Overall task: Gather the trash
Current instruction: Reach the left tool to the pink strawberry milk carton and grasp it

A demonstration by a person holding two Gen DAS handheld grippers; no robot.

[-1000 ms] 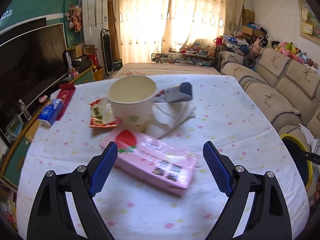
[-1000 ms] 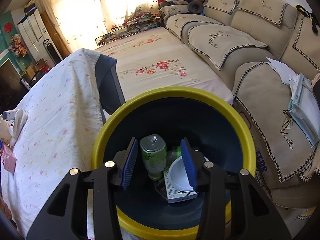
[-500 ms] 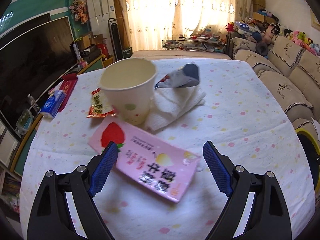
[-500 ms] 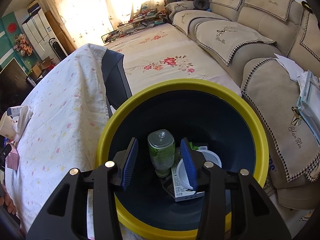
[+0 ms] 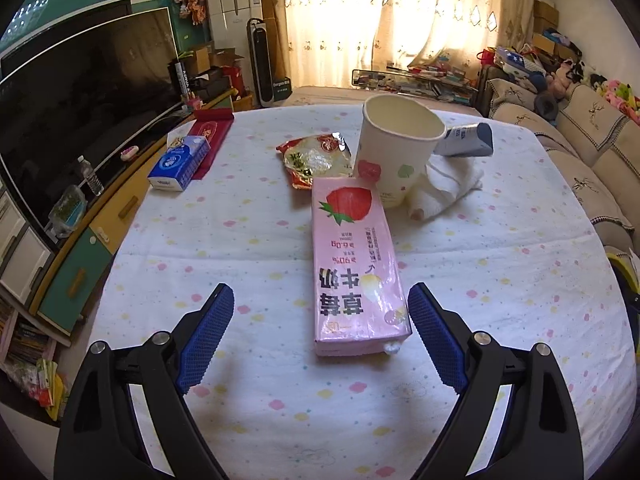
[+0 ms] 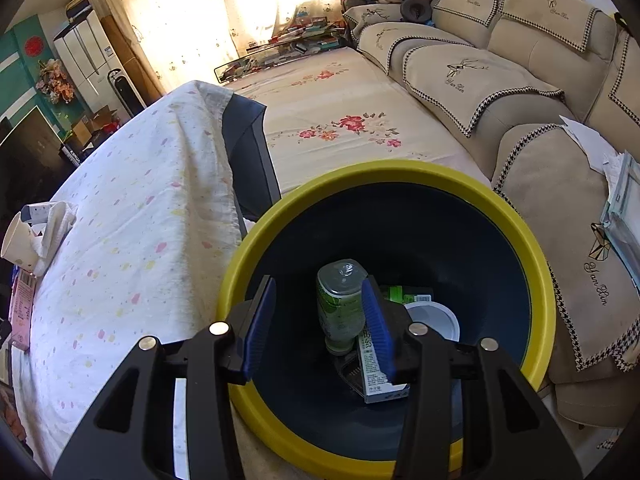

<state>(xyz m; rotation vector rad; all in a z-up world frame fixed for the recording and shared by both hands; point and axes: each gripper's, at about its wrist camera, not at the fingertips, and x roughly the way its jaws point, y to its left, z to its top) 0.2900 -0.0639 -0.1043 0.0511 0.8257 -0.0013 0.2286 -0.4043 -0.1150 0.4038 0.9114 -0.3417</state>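
Sunlit curtains glow behind a table [image 5: 256, 240] draped in a white cloth with pastel spots. On it a pink strawberry milk carton [image 5: 356, 272] lies flat, its near end between the spread jaws of the left gripper [image 5: 320, 320], which touch nothing. Just behind the carton stands a paper cup [image 5: 394, 152], with a red snack wrapper [image 5: 314, 156] to its left and a crumpled white napkin [image 5: 448, 186] to its right. A blue tissue pack [image 5: 180, 162] sits near the table's left edge. Beside the table, the right gripper [image 6: 318, 322] hangs over a yellow-rimmed bin [image 6: 532, 264], jaws half apart and pinching nothing. A green-labelled bottle [image 6: 340, 304], a white lid [image 6: 434, 318] and a small box [image 6: 376, 376] lie in the bin.
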